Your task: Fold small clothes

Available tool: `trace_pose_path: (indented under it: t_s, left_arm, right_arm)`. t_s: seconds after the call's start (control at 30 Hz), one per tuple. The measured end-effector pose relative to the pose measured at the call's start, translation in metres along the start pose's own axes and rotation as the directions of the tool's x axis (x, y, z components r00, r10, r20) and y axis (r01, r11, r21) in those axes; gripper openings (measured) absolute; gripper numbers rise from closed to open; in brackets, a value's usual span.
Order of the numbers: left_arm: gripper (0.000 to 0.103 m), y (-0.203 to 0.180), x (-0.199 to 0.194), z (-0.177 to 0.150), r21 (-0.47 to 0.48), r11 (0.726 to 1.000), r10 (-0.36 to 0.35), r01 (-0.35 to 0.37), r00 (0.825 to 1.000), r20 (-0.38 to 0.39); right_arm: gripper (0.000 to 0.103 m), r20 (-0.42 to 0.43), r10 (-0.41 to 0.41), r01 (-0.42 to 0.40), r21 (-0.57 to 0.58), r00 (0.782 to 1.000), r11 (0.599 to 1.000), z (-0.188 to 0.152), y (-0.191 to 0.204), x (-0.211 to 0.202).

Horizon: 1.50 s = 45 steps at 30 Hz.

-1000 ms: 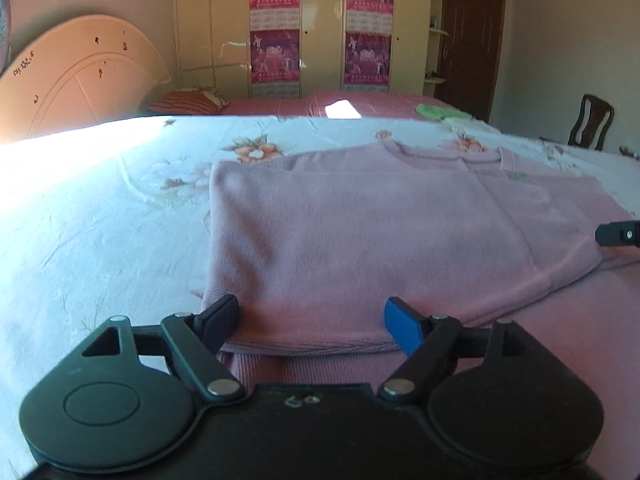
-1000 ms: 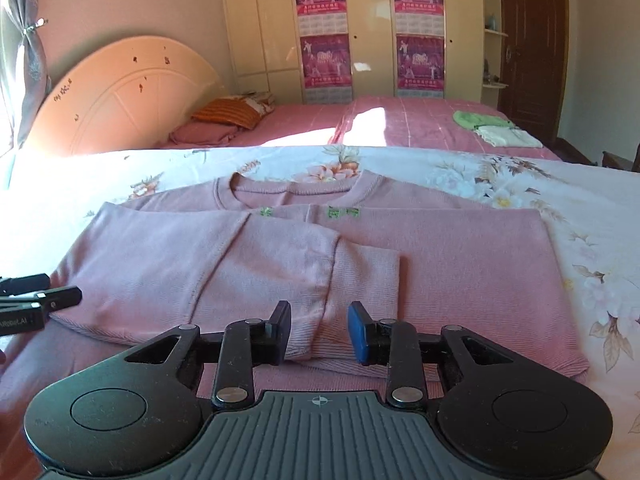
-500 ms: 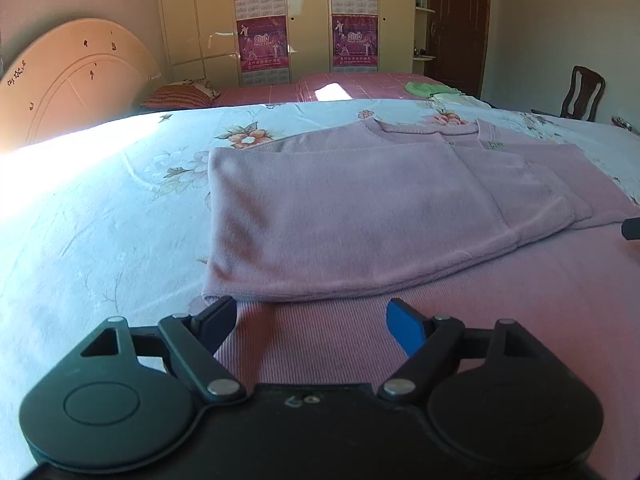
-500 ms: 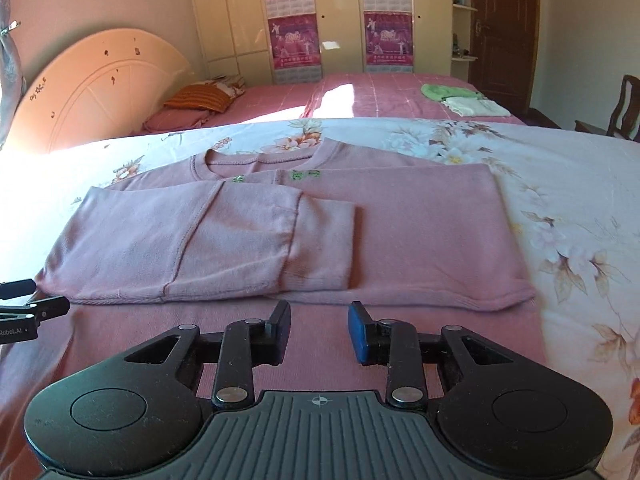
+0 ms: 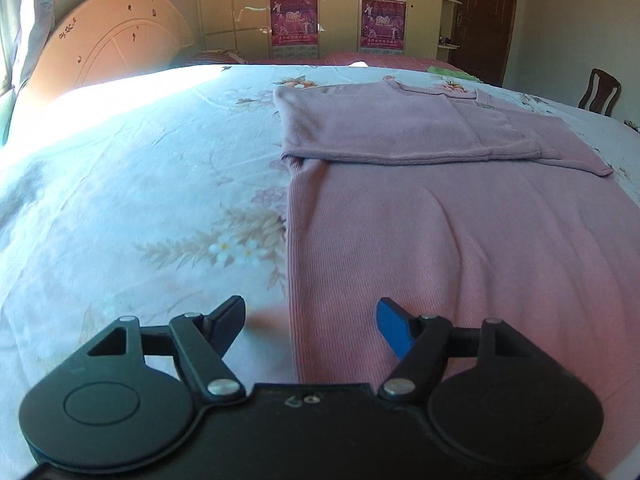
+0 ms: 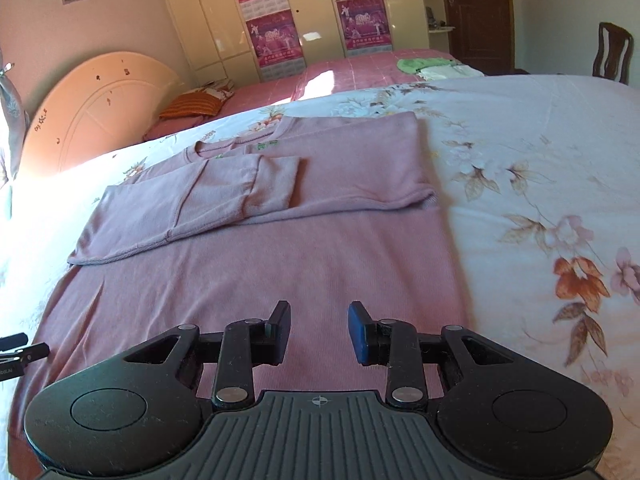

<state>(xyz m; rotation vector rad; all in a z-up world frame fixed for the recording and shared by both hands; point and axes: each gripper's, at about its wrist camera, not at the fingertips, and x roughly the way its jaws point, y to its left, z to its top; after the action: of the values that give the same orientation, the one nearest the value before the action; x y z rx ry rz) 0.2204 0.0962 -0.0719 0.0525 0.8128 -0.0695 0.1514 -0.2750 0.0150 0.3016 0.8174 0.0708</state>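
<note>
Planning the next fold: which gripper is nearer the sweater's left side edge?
Left. The left gripper straddles that edge of the pink sweater; the right gripper hovers over the sweater's middle, well inside it.

We note strong daylight entering from the left, overexposing the bedsheet to white glare near the headboard. Wardrobe doors carry bright reflections. Fisheye curvature bends both views, with dark vignetting in the corners. Focus is acceptable; far detail is soft.

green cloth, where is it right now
In the right wrist view, the green cloth lies upper right on the far pink bed, beyond the sweater, near the door.
</note>
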Motion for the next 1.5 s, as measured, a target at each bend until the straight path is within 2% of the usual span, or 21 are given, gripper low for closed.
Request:
trace_pose_path:
  t_s: [0.13,0.2,0.23,0.27,0.43,0.53,0.67,0.8,0.83,0.93,1.03,1.13,1.17,1.2,1.23,1.27,1.3,1.37,1.4,1.47,1.5]
  left_arm:
    - [0.068,0.02,-0.029,-0.029,-0.155,0.985,-0.078,0.075,0.997,-0.012]
    - [0.068,0.03,-0.04,-0.042,-0.254,0.956,-0.15,0.145,0.989,-0.001]
    - [0.068,0.034,-0.045,-0.048,-0.295,0.94,-0.179,0.173,0.984,0.007]
    - [0.068,0.038,-0.049,-0.053,-0.331,0.921,-0.212,0.204,0.977,0.012]
    - [0.066,0.046,-0.058,-0.077,-0.459,0.821,-0.37,0.339,0.929,0.024]
    - [0.066,0.051,-0.055,-0.085,-0.496,0.779,-0.416,0.383,0.908,0.048]
    - [0.065,0.065,-0.036,-0.087,-0.585,0.677,-0.482,0.447,0.87,0.106]
    - [0.065,0.066,-0.016,-0.073,-0.589,0.646,-0.517,0.485,0.846,0.128]
    - [0.065,0.064,-0.011,-0.069,-0.59,0.64,-0.527,0.492,0.84,0.129]
    - [0.062,0.057,-0.002,-0.063,-0.575,0.642,-0.546,0.508,0.829,0.123]
    - [0.047,0.05,-0.005,-0.067,-0.549,0.669,-0.548,0.5,0.832,0.089]
    - [0.044,0.047,-0.011,-0.072,-0.529,0.687,-0.545,0.499,0.835,0.08]
    - [0.04,0.048,-0.012,-0.072,-0.527,0.691,-0.541,0.494,0.838,0.077]
    - [0.035,0.048,-0.01,-0.071,-0.529,0.698,-0.53,0.482,0.845,0.07]
    - [0.004,0.047,-0.011,-0.07,-0.525,0.72,-0.504,0.454,0.862,0.053]
    - [0.005,0.047,-0.015,-0.068,-0.509,0.745,-0.474,0.431,0.879,0.051]
    - [0.005,0.047,-0.02,-0.066,-0.502,0.74,-0.474,0.447,0.877,0.082]
    - [0.005,0.051,-0.041,-0.065,-0.492,0.703,-0.484,0.514,0.852,0.2]
    - [0.005,0.052,-0.049,-0.064,-0.482,0.703,-0.475,0.523,0.85,0.228]
    - [0.005,0.052,-0.051,-0.065,-0.47,0.741,-0.438,0.48,0.876,0.203]
    - [0.005,0.051,-0.044,-0.069,-0.481,0.744,-0.439,0.463,0.882,0.171]
  right_arm:
    - [0.032,-0.016,0.032,-0.03,0.119,0.999,0.992,-0.025,-0.042,-0.038]
    - [0.043,-0.026,0.062,-0.056,0.189,0.998,0.98,-0.042,-0.061,-0.055]
    - [0.058,-0.027,0.079,-0.071,0.212,0.997,0.975,-0.051,-0.068,-0.062]
    - [0.062,-0.03,0.098,-0.088,0.227,0.995,0.97,-0.059,-0.074,-0.068]
    - [0.062,-0.083,0.205,-0.177,0.263,0.975,0.948,-0.094,-0.084,-0.083]
    - [0.062,-0.083,0.271,-0.242,0.257,0.959,0.936,-0.106,-0.078,-0.085]
    - [0.062,-0.057,0.337,-0.304,0.314,0.94,0.9,-0.106,-0.081,-0.075]
    - [0.06,-0.028,0.344,-0.312,0.357,0.939,0.881,-0.096,-0.088,-0.066]
    - [0.056,-0.027,0.338,-0.305,0.369,0.941,0.878,-0.095,-0.09,-0.065]
    - [0.043,-0.043,0.328,-0.289,0.377,0.944,0.88,-0.09,-0.094,-0.058]
    - [0.043,-0.064,0.35,-0.304,0.364,0.935,0.88,-0.088,-0.094,-0.059]
    - [0.042,-0.09,0.365,-0.318,0.328,0.927,0.889,-0.093,-0.092,-0.063]
    - [0.039,-0.087,0.366,-0.321,0.327,0.926,0.889,-0.095,-0.092,-0.064]
    - [0.033,-0.085,0.359,-0.315,0.324,0.929,0.892,-0.097,-0.093,-0.065]
    - [0.02,-0.087,0.35,-0.307,0.319,0.933,0.897,-0.097,-0.093,-0.064]
    - [0.017,-0.081,0.346,-0.307,0.306,0.935,0.901,-0.097,-0.092,-0.065]
    - [0.015,-0.061,0.35,-0.318,0.296,0.935,0.901,-0.096,-0.09,-0.068]
    - [0.014,0.005,0.37,-0.356,0.288,0.929,0.889,-0.089,-0.089,-0.083]
    - [0.014,0.035,0.381,-0.375,0.278,0.924,0.884,-0.087,-0.088,-0.092]
    - [0.014,0.072,0.385,-0.391,0.247,0.92,0.887,-0.084,-0.089,-0.102]
    - [0.014,0.063,0.378,-0.382,0.249,0.924,0.89,-0.087,-0.092,-0.099]
